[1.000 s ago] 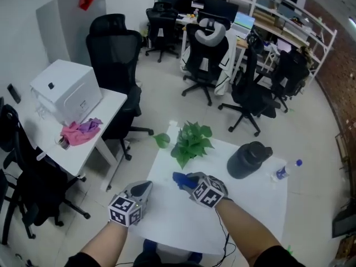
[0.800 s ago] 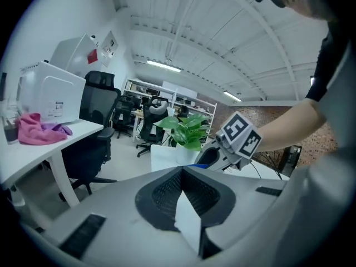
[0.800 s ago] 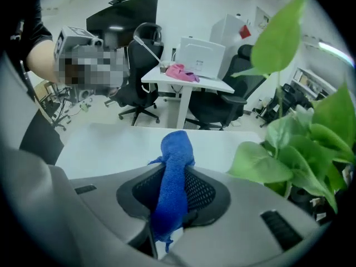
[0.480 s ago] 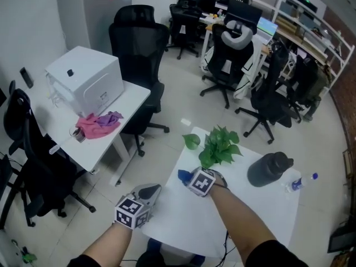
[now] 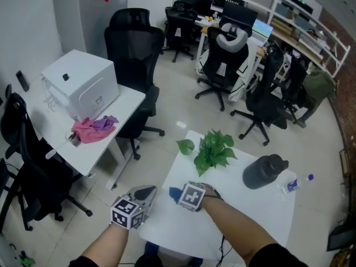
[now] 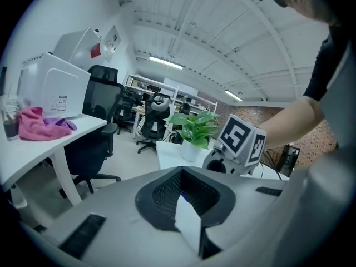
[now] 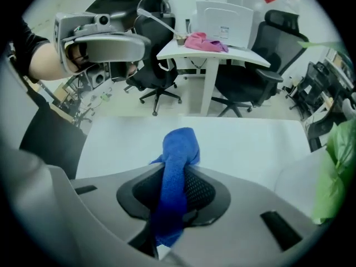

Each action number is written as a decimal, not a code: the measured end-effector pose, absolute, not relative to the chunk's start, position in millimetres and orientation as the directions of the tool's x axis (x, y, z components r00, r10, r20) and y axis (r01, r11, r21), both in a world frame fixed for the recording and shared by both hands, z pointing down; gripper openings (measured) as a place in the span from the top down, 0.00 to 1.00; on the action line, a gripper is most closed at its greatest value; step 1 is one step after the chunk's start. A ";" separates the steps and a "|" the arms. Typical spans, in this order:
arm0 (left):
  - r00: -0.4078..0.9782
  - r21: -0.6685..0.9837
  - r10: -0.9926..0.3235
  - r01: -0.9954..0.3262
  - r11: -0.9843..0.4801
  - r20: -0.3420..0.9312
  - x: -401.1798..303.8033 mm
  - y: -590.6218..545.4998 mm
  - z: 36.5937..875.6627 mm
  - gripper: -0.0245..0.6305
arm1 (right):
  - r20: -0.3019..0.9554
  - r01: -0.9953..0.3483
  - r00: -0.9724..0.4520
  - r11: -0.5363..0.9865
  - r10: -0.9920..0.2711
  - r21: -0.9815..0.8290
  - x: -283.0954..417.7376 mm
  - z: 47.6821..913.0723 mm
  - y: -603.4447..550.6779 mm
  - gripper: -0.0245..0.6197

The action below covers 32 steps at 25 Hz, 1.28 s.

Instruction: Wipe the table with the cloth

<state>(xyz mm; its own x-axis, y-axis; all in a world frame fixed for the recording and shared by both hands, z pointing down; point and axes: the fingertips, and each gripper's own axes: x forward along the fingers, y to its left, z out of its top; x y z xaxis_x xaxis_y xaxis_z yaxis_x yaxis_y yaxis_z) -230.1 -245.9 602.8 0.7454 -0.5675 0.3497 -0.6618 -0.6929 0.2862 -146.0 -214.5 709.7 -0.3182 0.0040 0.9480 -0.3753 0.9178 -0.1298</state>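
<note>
No readable text; label on white box (image 5: 83,85) seems illegible

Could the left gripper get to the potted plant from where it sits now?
Probably yes. The left gripper faces the potted plant across the table; the right gripper, shut on the blue cloth, sits just beside that line.

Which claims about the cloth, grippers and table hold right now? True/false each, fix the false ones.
1. The right gripper is clamped on a blue cloth. True.
2. The left gripper grips a pink cloth. False: nothing is between its jaws; the pink cloth lies on the side desk.
3. A potted plant stands on the white table. True.
4. The dark jug sits on the floor. False: it stands on the white table.
</note>
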 end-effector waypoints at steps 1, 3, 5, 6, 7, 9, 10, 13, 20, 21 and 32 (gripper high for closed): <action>0.746 0.291 -0.568 -0.662 -0.691 0.348 -229.8 -246.3 602.0 0.96 | 0.952 -0.358 -0.306 0.923 0.025 -0.139 -146.1 710.1 -206.8 0.82; 0.745 0.303 -0.572 -0.664 -0.684 0.342 -229.9 -246.0 601.6 0.96 | 0.953 -0.348 -0.300 0.926 0.035 -0.143 -141.8 708.1 -204.2 0.82; 0.746 0.307 -0.575 -0.664 -0.681 0.337 -230.3 -245.3 601.6 0.96 | 0.942 -0.408 -0.332 0.906 -0.036 -0.110 -134.1 698.0 -227.5 0.82; 0.745 0.306 -0.576 -0.665 -0.681 0.336 -230.8 -245.8 601.7 0.96 | 0.932 -0.447 -0.350 0.891 -0.098 -0.074 -131.6 689.8 -247.5 0.82; 0.744 0.306 -0.577 -0.666 -0.681 0.337 -231.5 -246.5 601.8 0.96 | 0.921 -0.476 -0.358 0.879 -0.156 -0.036 -130.6 682.5 -266.9 0.82; 0.741 0.307 -0.578 -0.669 -0.677 0.340 -233.1 -246.7 602.6 0.96 | 0.913 -0.499 -0.345 0.866 -0.218 0.019 -131.1 679.4 -291.9 0.82; 0.741 0.308 -0.578 -0.670 -0.676 0.342 -233.6 -246.0 603.0 0.96 | 0.916 -0.500 -0.331 0.865 -0.226 0.033 -131.2 684.4 -296.9 0.82; 0.744 0.309 -0.572 -0.665 -0.680 0.345 -233.3 -243.5 603.1 0.96 | 0.942 -0.508 -0.279 0.861 -0.185 0.018 -125.7 705.8 -292.4 0.82; 0.738 0.319 -0.579 -0.674 -0.667 0.348 -237.6 -249.0 606.6 0.96 | 0.937 -0.490 -0.345 0.861 -0.047 -0.138 -139.0 708.1 -266.4 0.82; 0.739 0.320 -0.577 -0.672 -0.668 0.346 -236.0 -249.1 607.3 0.96 | 0.938 -0.480 -0.347 0.861 -0.010 -0.168 -139.7 709.6 -256.3 0.82; 0.746 0.321 -0.574 -0.665 -0.675 0.338 -228.9 -251.9 602.9 0.96 | 0.859 -0.495 -0.512 0.816 0.003 -0.298 -142.5 687.5 -271.4 0.83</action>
